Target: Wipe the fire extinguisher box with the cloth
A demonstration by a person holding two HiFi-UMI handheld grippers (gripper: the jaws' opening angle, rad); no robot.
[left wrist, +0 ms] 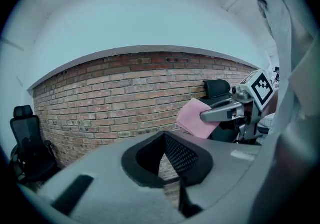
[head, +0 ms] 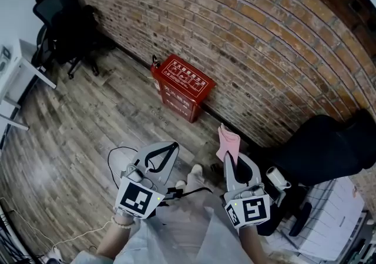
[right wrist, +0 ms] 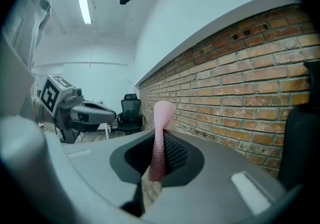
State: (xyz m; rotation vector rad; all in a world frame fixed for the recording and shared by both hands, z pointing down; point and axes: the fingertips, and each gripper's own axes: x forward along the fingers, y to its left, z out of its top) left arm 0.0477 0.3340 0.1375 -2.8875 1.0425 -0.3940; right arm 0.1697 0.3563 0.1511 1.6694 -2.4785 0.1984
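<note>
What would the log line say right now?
right gripper shut on pink cloth | left gripper shut, empty | fire extinguisher box ahead, untouched

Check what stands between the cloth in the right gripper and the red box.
Nothing visible does. Only bare wooden floor lies between the pink cloth, clamped in the right gripper, and the fire extinguisher box.

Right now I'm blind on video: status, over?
Right gripper shut on pink cloth. Left gripper shut, empty. Fire extinguisher box ahead, untouched. Nothing blocking.
</note>
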